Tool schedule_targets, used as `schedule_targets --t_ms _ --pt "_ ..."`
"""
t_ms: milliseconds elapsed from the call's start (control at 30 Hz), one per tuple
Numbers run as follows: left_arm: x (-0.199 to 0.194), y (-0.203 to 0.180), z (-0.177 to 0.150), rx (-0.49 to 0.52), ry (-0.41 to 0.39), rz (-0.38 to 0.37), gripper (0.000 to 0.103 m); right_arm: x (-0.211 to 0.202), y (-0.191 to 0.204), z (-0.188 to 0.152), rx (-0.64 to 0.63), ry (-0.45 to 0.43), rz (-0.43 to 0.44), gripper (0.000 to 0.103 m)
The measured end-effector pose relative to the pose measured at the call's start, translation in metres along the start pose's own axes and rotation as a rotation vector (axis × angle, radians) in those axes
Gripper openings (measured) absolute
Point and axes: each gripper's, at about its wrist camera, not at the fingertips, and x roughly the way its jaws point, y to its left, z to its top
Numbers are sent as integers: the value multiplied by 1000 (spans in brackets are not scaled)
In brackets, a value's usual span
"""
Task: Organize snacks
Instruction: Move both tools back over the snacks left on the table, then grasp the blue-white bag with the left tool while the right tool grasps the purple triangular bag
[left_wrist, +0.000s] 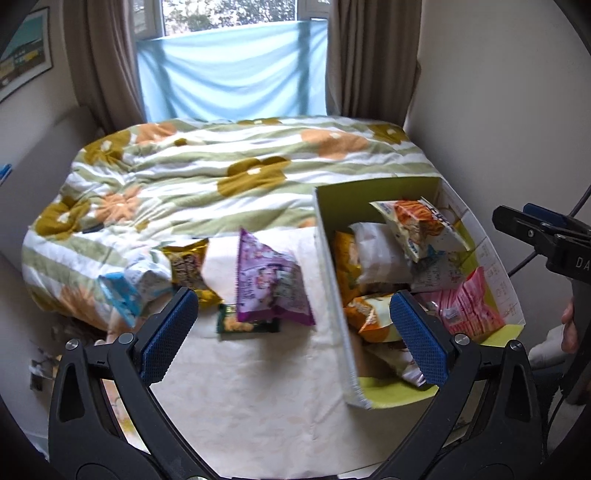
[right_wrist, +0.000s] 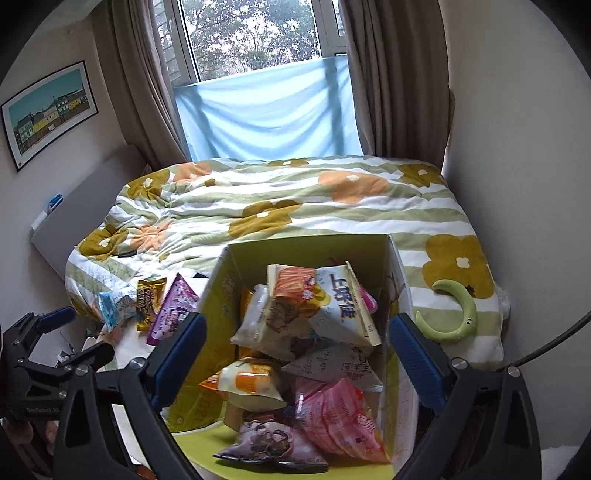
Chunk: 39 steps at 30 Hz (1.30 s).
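A green-lined cardboard box (left_wrist: 334, 280) (right_wrist: 221, 291) holds several snack bags, with a white and orange bag (right_wrist: 325, 302) on top and a pink bag (right_wrist: 332, 413) near the front. Outside it, on a cream cloth (left_wrist: 258, 398), lie a purple bag (left_wrist: 271, 284) (right_wrist: 173, 310), a gold bag (left_wrist: 188, 266) (right_wrist: 149, 299), a light blue bag (left_wrist: 125, 291) and a small green bag (left_wrist: 245, 325). My left gripper (left_wrist: 293, 332) is open and empty above the cloth, near the purple bag and the box's left wall. My right gripper (right_wrist: 297, 354) is open and empty above the box.
A bed with a floral quilt (left_wrist: 229, 170) (right_wrist: 295, 199) lies behind the box. A green crescent-shaped item (right_wrist: 461, 314) lies on the quilt right of the box. Curtains and a window stand at the back, walls on both sides.
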Motion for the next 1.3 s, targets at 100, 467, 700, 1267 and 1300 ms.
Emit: schedule_targets --t_ms 100,467,700,1267,1300 --pt "-9 25 -6 -19 -17 0 102 -8 20 -2 -22 -19 -15 99" --pt "-17 125 -23 2 -6 26 102 -3 111 -16 -19 -27 -9 99" --pt "4 191 -24 9 47 -14 102 27 174 -22 -22 1 -27 99" --pt "130 293 -2 169 208 -118 102 132 247 -31 13 142 -190 98" --pt "141 295 -1 178 218 -126 102 138 247 -33 18 147 -202 98"
